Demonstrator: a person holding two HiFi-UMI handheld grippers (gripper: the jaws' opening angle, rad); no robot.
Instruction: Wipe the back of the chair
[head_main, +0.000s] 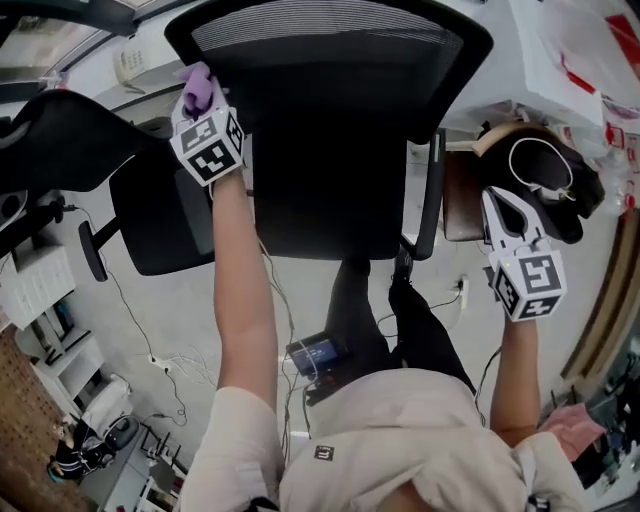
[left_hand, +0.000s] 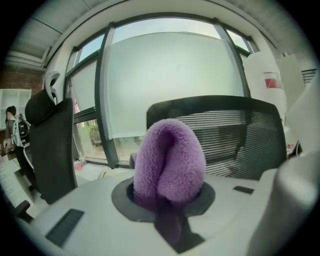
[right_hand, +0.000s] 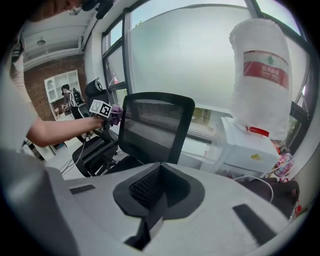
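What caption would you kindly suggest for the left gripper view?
Left gripper shut on a purple cloth, facing the mesh chair back.

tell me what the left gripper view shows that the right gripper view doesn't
Only the left gripper view: the purple cloth up close, folded and pinched in the left gripper. Only the right gripper view: the person's forearm, the marker cube, and the right gripper, shut and empty. Both: the cloth, the mesh chair back, the window, the white red-labelled bundle.
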